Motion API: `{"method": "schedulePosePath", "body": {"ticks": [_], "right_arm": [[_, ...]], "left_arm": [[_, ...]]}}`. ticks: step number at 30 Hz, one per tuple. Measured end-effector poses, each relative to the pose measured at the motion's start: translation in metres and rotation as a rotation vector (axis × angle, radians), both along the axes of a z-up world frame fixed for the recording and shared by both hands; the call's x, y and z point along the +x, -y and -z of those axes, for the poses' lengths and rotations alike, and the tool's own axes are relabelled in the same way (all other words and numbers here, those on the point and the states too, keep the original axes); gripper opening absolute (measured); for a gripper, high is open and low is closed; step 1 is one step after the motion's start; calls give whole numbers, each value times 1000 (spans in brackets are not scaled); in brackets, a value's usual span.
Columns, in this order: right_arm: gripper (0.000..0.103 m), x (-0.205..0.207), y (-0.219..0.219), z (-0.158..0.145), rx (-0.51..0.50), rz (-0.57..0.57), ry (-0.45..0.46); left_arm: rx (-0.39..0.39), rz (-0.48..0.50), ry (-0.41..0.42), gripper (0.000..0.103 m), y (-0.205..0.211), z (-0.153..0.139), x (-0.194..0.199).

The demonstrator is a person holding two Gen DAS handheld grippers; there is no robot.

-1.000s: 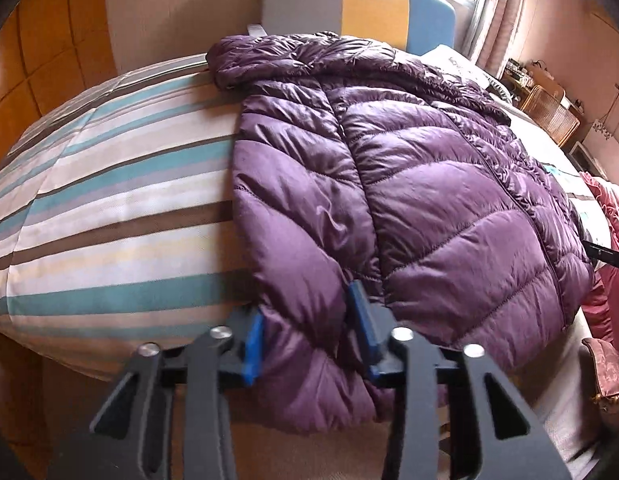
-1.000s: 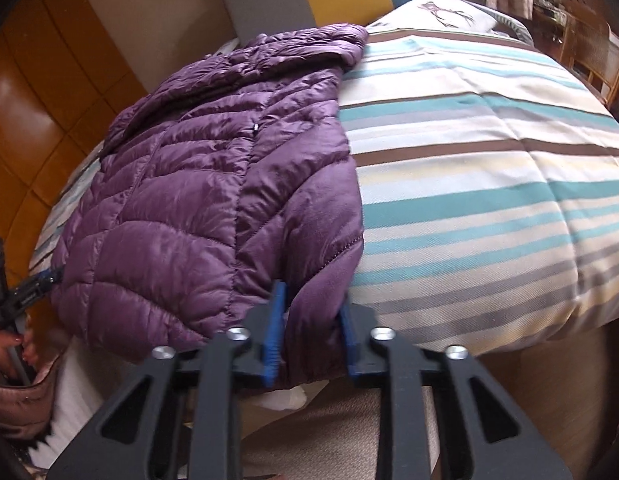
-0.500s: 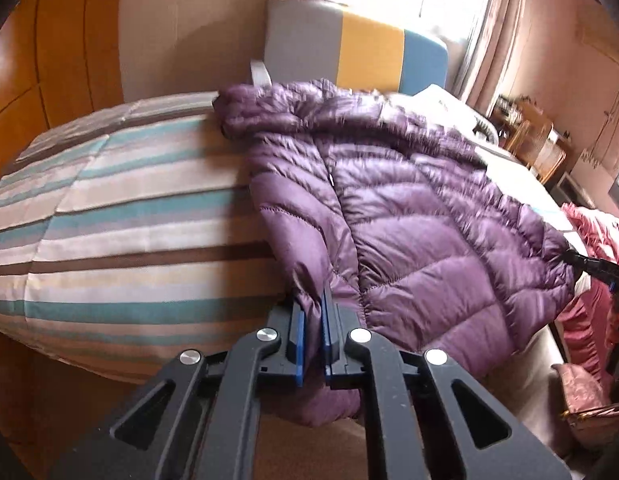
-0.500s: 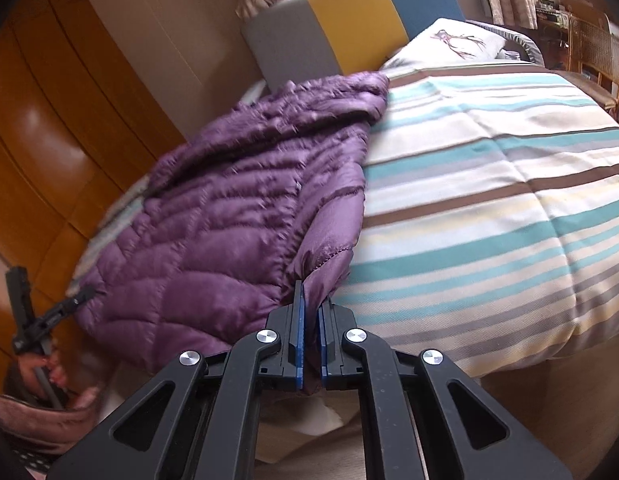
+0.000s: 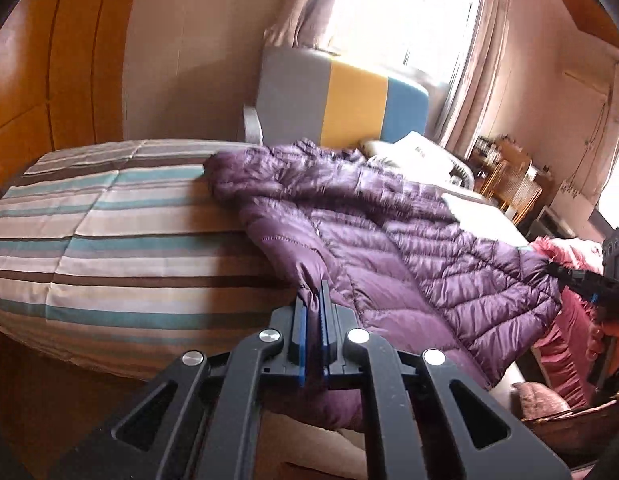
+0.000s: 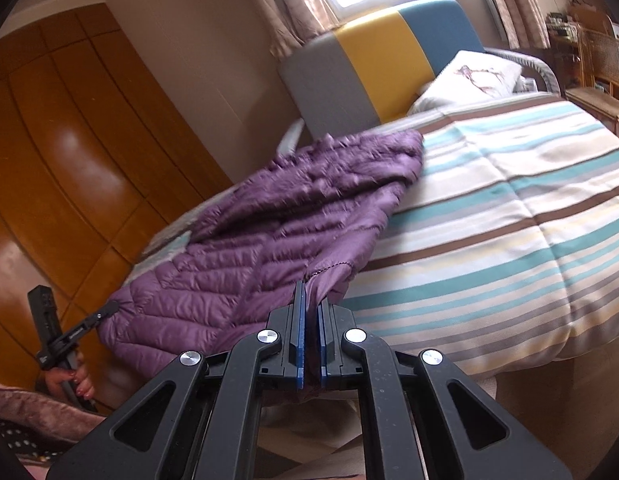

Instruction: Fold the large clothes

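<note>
Purple quilted puffer jacket (image 5: 393, 248) lies spread across a bed covered by a striped duvet (image 5: 109, 240) in teal, brown, cream and grey, its collar end toward the grey, yellow and blue headboard (image 5: 341, 108) and its hem hanging over the near edge of the mattress. No brand, label or legible writing can be made out on the jacket or anywhere in the room; the white pillow (image 6: 473, 76) by the headboard carries only a dark drawn motif, too small to read. The left gripper (image 5: 314, 304) is clamped on the jacket's hem at one lower corner, its blue-lined jaws pressed together with a thin fold of purple fabric between them, and the right gripper (image 6: 311, 304) is pinched the same way on the opposite lower corner, a stitched edge of the cloth rising out of its jaws. In the right wrist view a hand with painted nails (image 6: 75, 380) grips the left tool's handle beside the wooden wardrobe (image 6: 49, 200). Compared with a second earlier, both pairs of jaws, then standing apart around the hem, have come together on it, and both cameras now sit higher, showing the window (image 5: 401, 12), curtains (image 5: 477, 60) and more of the headboard, with the gripped corners lifted off the bed edge. A pink garment (image 5: 569, 320) lies heaped beside the bed.
</note>
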State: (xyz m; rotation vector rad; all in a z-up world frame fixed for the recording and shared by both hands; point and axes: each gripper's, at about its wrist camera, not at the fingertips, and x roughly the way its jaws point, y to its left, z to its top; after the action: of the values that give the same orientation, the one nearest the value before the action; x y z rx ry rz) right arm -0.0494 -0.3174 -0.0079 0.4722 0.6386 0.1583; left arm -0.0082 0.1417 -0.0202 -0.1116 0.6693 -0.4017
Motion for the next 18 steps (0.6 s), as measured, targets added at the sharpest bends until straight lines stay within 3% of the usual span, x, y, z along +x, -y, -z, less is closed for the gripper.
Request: {"method": "schedulePosePath", "body": {"ticks": [10, 15, 18], "right_arm": [[5, -42, 0, -63, -2, -15, 239], [5, -18, 10, -73, -5, 17, 276], [5, 4, 11, -72, -69, 67, 282]], "left_arm": [[-217, -68, 131, 4, -49, -57, -27], [-218, -81, 173, 4, -53, -66, -7], [-206, -97, 191, 4, -50, -64, 13]]}}
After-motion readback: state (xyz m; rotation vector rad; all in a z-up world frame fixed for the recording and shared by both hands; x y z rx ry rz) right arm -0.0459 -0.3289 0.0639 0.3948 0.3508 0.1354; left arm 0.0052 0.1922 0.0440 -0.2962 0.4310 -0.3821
